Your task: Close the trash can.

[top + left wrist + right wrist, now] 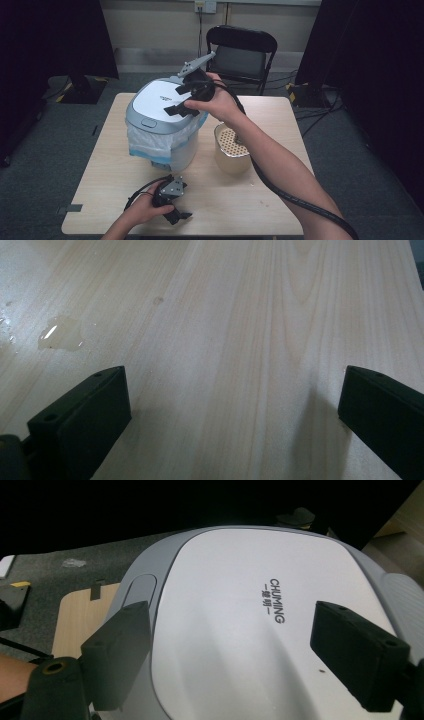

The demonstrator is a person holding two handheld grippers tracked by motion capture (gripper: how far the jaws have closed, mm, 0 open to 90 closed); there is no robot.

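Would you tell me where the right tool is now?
In the high view, the right tool hovers open over the bin lid, left of the perforated container.

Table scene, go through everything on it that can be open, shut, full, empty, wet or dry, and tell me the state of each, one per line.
Bin: lid shut, plastic liner hanging out under the rim.
Perforated container: upright, open-topped, looks empty.
Right gripper: open, over the lid, holding nothing.
Left gripper: open, low over the table, holding nothing.
Table: a small puddle on it.
Folding chair: unfolded, unoccupied.
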